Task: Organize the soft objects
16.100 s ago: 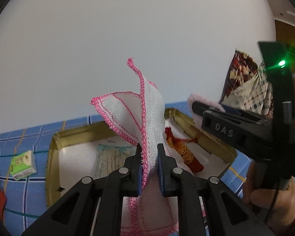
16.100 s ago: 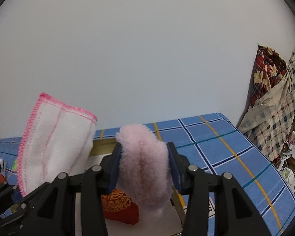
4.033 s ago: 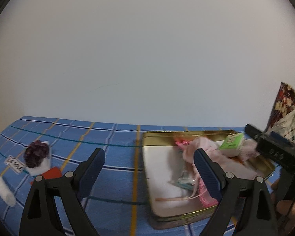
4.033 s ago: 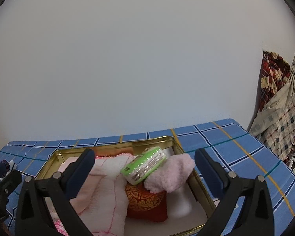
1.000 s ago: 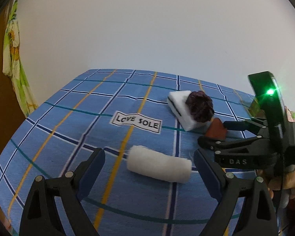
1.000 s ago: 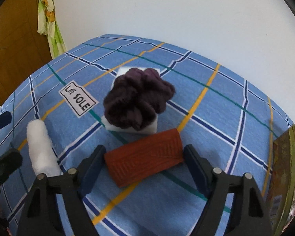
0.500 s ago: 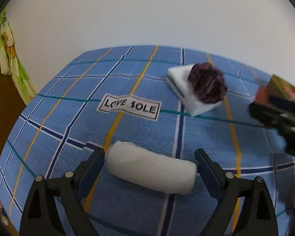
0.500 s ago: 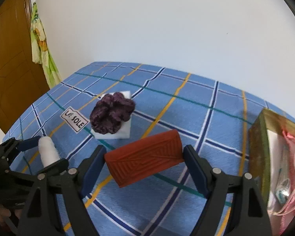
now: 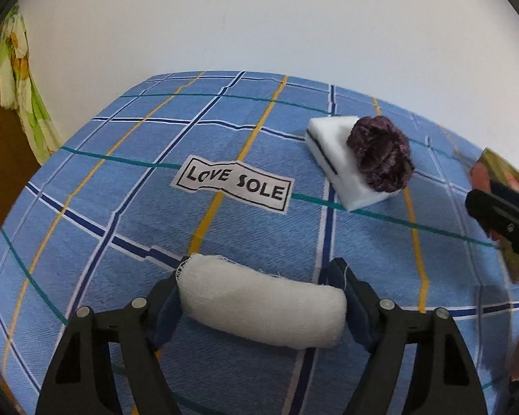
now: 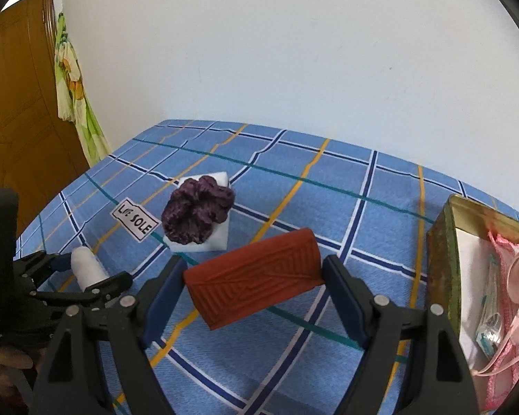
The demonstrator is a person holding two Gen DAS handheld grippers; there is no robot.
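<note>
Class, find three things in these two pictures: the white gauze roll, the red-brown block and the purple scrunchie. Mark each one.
white gauze roll (image 9: pixel 259 311), left wrist view, middle of its side.
red-brown block (image 10: pixel 256 276), right wrist view, centre of its grooved top face.
purple scrunchie (image 10: pixel 197 214), right wrist view, middle of its ruffled fabric.

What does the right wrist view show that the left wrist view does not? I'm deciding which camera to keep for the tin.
Only the right wrist view: the gold tin with pink cloth inside, the red pad clamped in the right gripper, and a wooden door.

Only the left wrist view: the left gripper, jaws closing around the white gauze roll.

Both: purple scrunchie on white sponge, and LOVE SOLE label.
</note>
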